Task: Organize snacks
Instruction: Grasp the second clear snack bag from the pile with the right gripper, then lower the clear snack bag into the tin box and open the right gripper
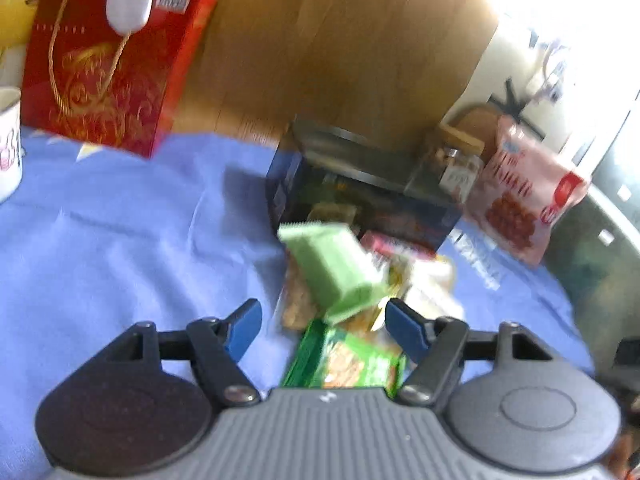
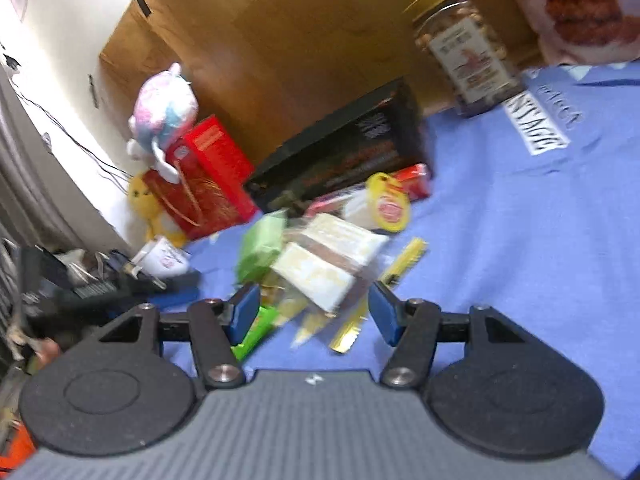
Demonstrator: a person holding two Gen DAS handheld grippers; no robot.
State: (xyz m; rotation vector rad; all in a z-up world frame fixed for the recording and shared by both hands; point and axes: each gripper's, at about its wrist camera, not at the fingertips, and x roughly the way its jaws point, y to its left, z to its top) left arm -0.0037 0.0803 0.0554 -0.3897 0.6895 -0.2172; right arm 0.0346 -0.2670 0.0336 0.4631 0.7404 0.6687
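Note:
A pile of snack packets lies on the blue cloth [image 1: 120,232] in front of a dark open box [image 1: 360,192]. In the left wrist view a pale green packet [image 1: 336,272] tops the pile, with a green printed packet [image 1: 348,364] nearer. My left gripper [image 1: 324,328] is open, low over the near end of the pile. In the right wrist view a white and brown wafer pack [image 2: 328,264], a pale green packet [image 2: 260,246], a yellow-lidded cup [image 2: 380,204] and a gold strip [image 2: 380,292] show. My right gripper [image 2: 314,312] is open just before the wafer pack.
A red gift bag [image 1: 100,72] with plush toys stands at the back left, a white mug [image 1: 8,144] beside it. A nut jar [image 2: 468,52] and a pink snack bag [image 1: 524,196] stand right of the dark box [image 2: 344,152]. A wooden panel [image 1: 340,40] backs the table.

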